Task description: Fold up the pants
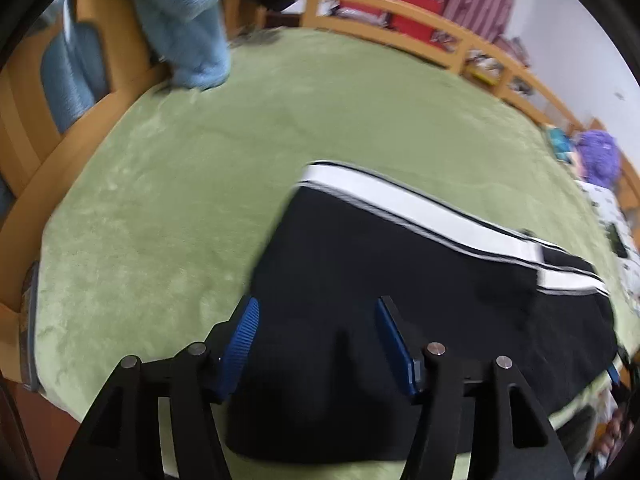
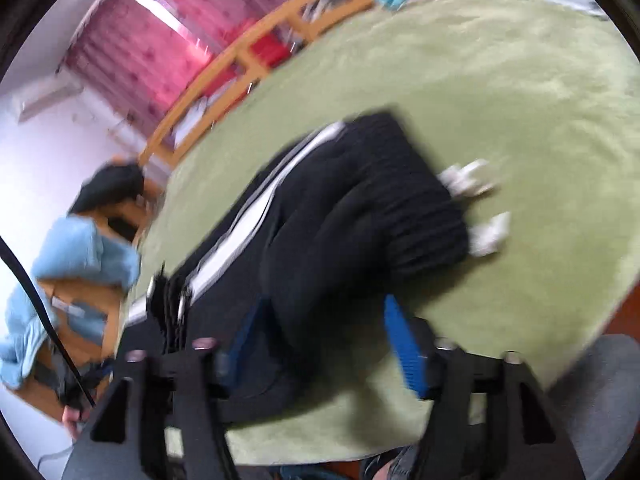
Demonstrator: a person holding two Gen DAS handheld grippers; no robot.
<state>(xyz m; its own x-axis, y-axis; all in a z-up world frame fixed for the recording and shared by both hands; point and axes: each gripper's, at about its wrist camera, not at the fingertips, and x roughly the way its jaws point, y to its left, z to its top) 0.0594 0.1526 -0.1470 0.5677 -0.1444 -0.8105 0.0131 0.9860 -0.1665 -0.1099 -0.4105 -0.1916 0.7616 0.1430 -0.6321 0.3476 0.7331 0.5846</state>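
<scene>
The black pants [image 1: 400, 288] with a white side stripe [image 1: 420, 208] lie folded on the green blanket [image 1: 160, 200] of the bed, directly ahead of and beneath both tools. The left hand-held gripper [image 1: 316, 340] is released: its blue pads [image 1: 240, 344] stand apart above the dark cloth, with nothing pinched between them. The right hand-held gripper [image 2: 324, 340] is likewise released, its jaws spread over the near edge of the pants [image 2: 340, 220], and the ribbed waistband [image 2: 420, 208] lies further out with white drawstring ends [image 2: 480, 208] beyond it to the right. Past the left hand-held gripper, far ahead to the left, a light blue garment [image 1: 188, 20] hangs over the wooden bed rail [image 1: 400, 36]. The right view is blurred.
</scene>
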